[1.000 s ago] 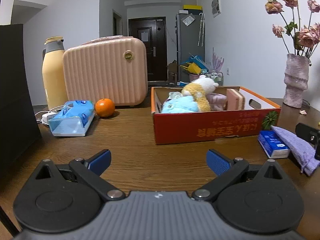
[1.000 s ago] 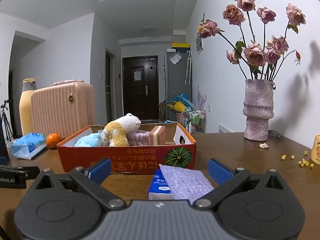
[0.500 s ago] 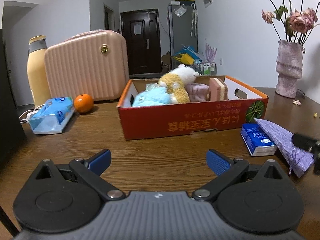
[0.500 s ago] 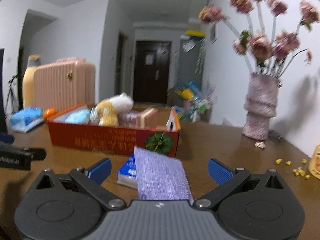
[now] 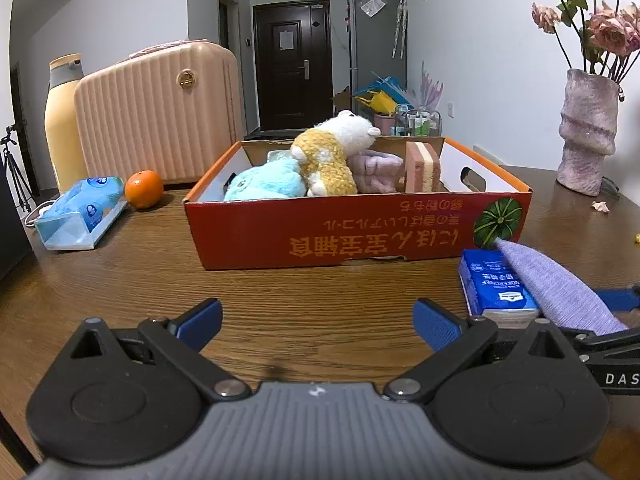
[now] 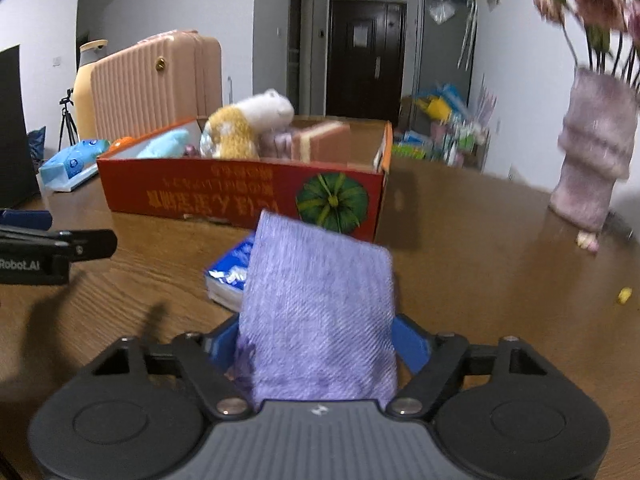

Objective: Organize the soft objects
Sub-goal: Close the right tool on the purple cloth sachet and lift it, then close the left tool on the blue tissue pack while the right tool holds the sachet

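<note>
While the right gripper (image 6: 318, 346) closes its jaws around the purple cloth (image 6: 320, 312), the cloth stands between the blue pads (image 6: 410, 342) at 6 o'clock in the right wrist view, its far end draped over a blue tissue pack (image 6: 230, 272) on the wooden table (image 6: 460, 264). Whether the pads already press the fabric cannot be told; they sit right at its edges.

From the left wrist view, the left gripper (image 5: 318, 326) has its jaws wide apart with nothing between them, over bare table. The cloth (image 5: 556, 288) and pack (image 5: 494, 284) lie at 3 o'clock there, just beside the box's corner.

A red box (image 5: 360, 232) sits at 12 o'clock, holding a yellow-and-white plush (image 5: 332, 156), a light blue plush (image 5: 264, 182), a pink soft item (image 5: 378, 170) and a sponge (image 5: 422, 166). At 9 o'clock lie a wipes pack (image 5: 80, 212) and an orange (image 5: 144, 189), with a pink case (image 5: 160, 112) and a bottle (image 5: 62, 120) behind. A vase (image 5: 586, 132) stands at 2 o'clock.
</note>
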`<state>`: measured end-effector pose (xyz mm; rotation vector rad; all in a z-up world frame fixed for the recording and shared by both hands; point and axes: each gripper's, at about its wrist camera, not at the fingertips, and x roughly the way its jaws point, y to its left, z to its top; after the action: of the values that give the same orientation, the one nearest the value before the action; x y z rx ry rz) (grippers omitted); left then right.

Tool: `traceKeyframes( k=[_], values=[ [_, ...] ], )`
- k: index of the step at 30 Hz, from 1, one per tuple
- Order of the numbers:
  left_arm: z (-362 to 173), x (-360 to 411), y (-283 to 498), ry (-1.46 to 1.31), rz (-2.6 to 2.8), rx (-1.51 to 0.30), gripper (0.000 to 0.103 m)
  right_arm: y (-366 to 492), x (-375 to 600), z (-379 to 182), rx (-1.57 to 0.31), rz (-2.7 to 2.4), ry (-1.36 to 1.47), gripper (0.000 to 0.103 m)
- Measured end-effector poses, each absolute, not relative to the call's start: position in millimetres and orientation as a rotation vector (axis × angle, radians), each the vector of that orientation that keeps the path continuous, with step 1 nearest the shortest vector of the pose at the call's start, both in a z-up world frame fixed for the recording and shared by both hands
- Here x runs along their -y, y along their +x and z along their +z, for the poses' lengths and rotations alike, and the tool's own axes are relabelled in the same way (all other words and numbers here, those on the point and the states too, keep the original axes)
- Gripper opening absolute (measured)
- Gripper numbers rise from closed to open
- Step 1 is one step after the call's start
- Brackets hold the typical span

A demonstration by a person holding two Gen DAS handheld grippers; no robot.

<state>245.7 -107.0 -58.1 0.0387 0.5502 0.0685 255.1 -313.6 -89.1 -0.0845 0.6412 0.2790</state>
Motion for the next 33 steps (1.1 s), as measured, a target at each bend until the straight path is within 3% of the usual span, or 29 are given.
traceKeyframes(
  k=[1, 3, 6, 9, 33],
  values=[
    [-58, 109, 246, 0.037, 0.073, -0.551, 0.103, 258, 318, -91, -0.664, 0.285, -0.052, 0.069],
    [-58, 113, 248, 0.033, 0.087, -0.551, 0.103, 259, 327, -89, -0.660, 0.299, -0.002, 0.055],
    [-58, 119, 249, 0.020, 0.107, -0.549, 0.103, 256, 334, -86, -0.645, 0.324, 0.001, 0.043],
    [-58, 127, 251, 0.013, 0.115, -0.549, 0.103, 255, 343, -85, -0.633, 0.340, 0.003, 0.040],
    [-77, 224, 295, 0.058, -0.063, -0.671, 0.103, 257, 400, -70, -0.506, 0.230, 0.128, 0.038]
  ],
)
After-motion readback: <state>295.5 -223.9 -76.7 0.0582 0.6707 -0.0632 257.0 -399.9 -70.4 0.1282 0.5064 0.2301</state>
